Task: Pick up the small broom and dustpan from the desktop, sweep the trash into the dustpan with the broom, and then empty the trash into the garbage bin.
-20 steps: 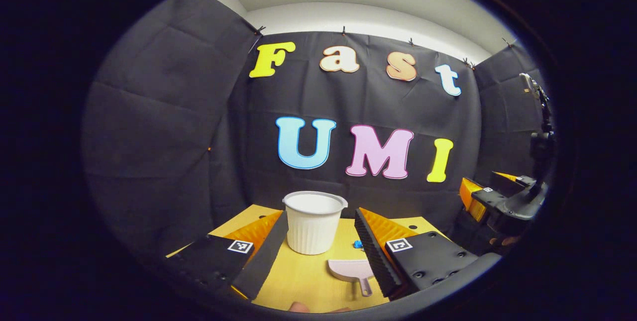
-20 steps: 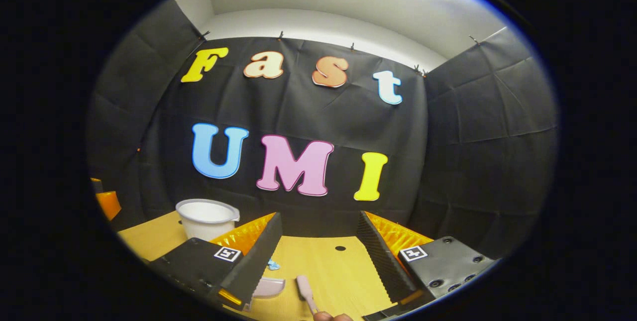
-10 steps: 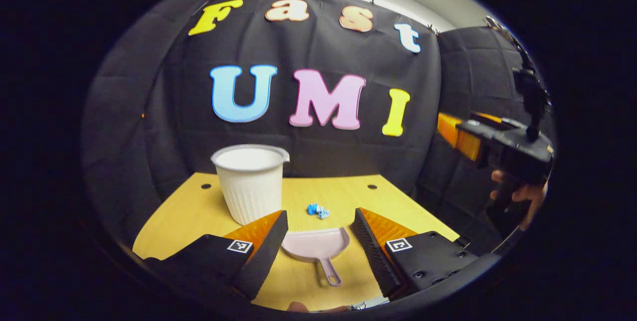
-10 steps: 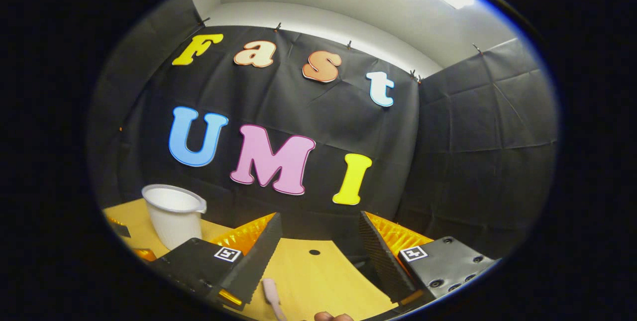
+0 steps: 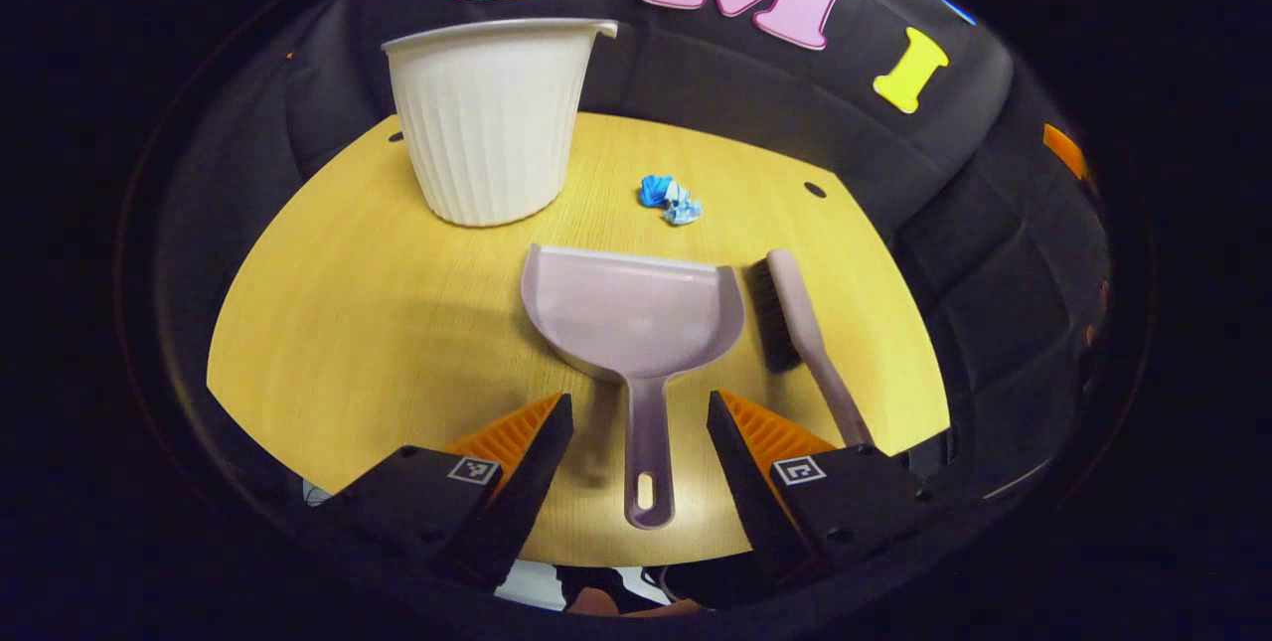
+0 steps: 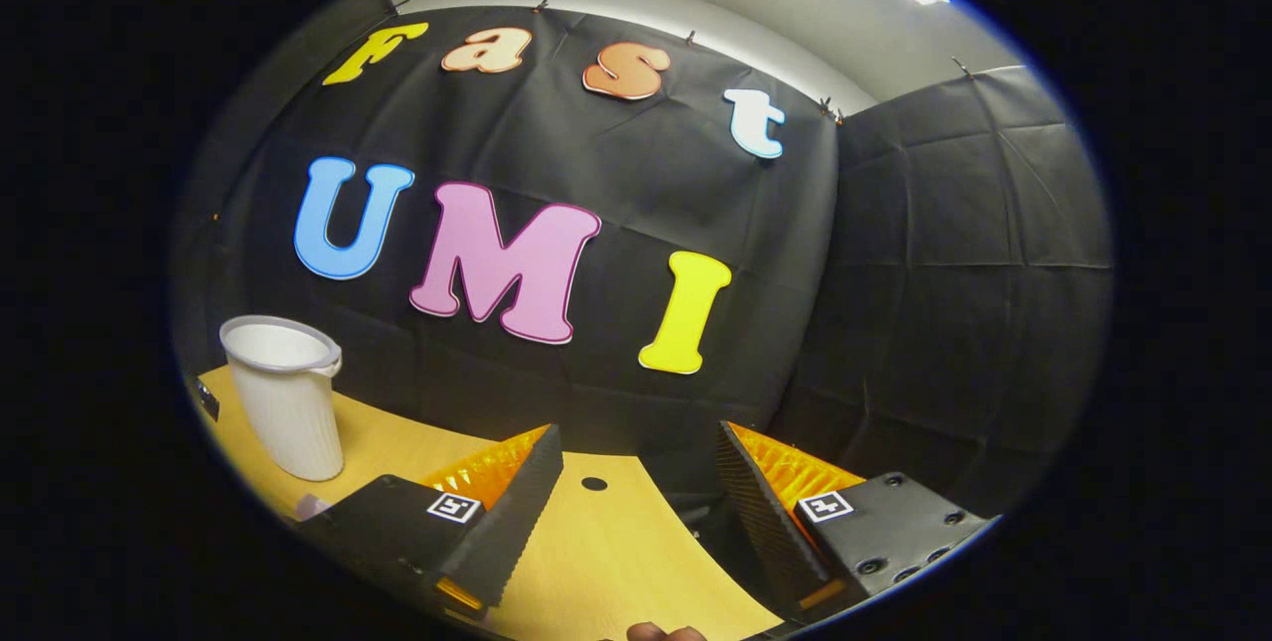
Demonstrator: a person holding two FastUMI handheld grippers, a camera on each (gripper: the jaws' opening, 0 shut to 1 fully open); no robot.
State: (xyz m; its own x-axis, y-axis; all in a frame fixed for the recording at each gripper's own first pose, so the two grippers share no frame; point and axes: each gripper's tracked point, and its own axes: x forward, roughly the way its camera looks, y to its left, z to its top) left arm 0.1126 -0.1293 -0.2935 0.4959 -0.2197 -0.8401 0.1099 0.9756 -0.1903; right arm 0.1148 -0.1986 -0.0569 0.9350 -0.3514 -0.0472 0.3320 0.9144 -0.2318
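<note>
Fingers (image 5: pixel 542 442) of left gripper (image 5: pixel 636 432) released w/ dustpan (image 5: pixel 636 308) handle between; drop lower, clamp mid-handle. Right gripper (image 6: pixel 636 482) also released, nothing between.

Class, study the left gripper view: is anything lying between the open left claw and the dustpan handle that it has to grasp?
Nothing visible does. The left claw is open, with the dustpan handle lying on bare desktop between its fingers. The broom lies to one side; the bin and the blue trash sit beyond the pan.
</note>
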